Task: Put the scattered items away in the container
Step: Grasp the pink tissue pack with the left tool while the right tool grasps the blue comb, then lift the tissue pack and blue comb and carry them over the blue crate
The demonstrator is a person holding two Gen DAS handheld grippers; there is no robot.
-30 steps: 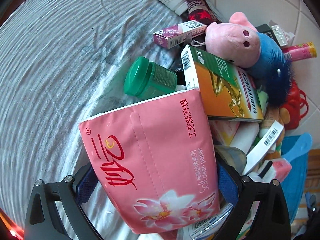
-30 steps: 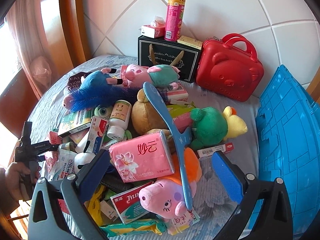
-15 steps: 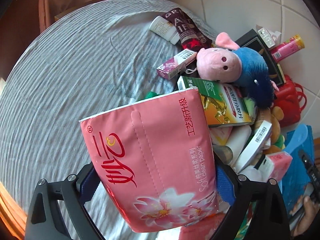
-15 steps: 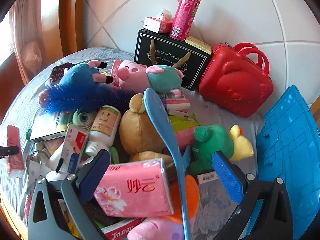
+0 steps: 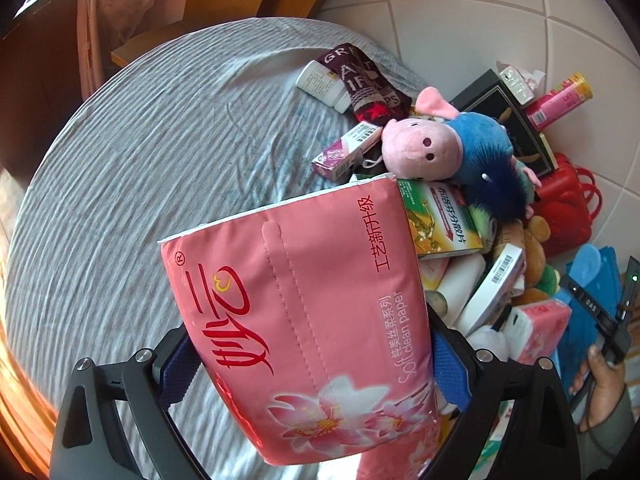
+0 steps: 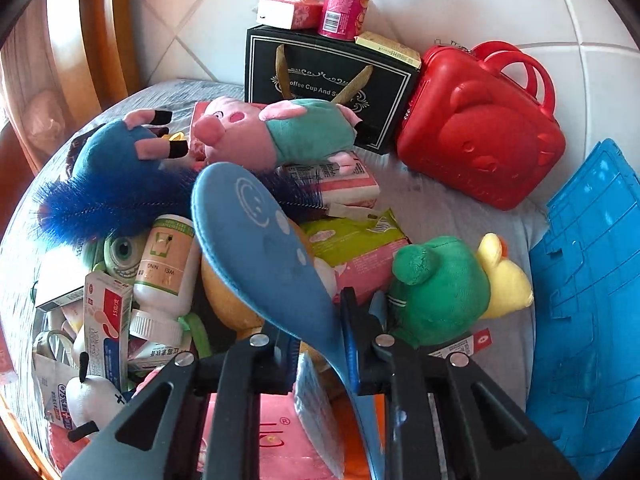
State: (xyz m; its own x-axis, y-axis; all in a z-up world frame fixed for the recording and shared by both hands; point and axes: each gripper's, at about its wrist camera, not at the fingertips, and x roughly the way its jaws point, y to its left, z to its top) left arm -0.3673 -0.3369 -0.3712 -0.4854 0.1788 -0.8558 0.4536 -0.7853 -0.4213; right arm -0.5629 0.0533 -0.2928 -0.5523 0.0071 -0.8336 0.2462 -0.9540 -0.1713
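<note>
Grey-clothed surface (image 5: 152,184) is heaped: my left tongs (image 5: 316,364) clamp the tissue pack (image 5: 304,304), my right tongs (image 6: 320,344) are closing on the blue spoon (image 6: 264,252), and next I judge both must lift to the blue crate (image 6: 592,280).

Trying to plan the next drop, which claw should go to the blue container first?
Probably right. The blue container lies just beside the right claw, whose jaws are closing on the blue paddle. The left claw grips the pink tissue pack further across the pile.

The pink tissue pack (image 5: 304,312) reads "Soft clean paper", the black gift box (image 6: 332,84) "Coffee Cup And", and the white bottle (image 6: 164,272) "WEI NING".
</note>
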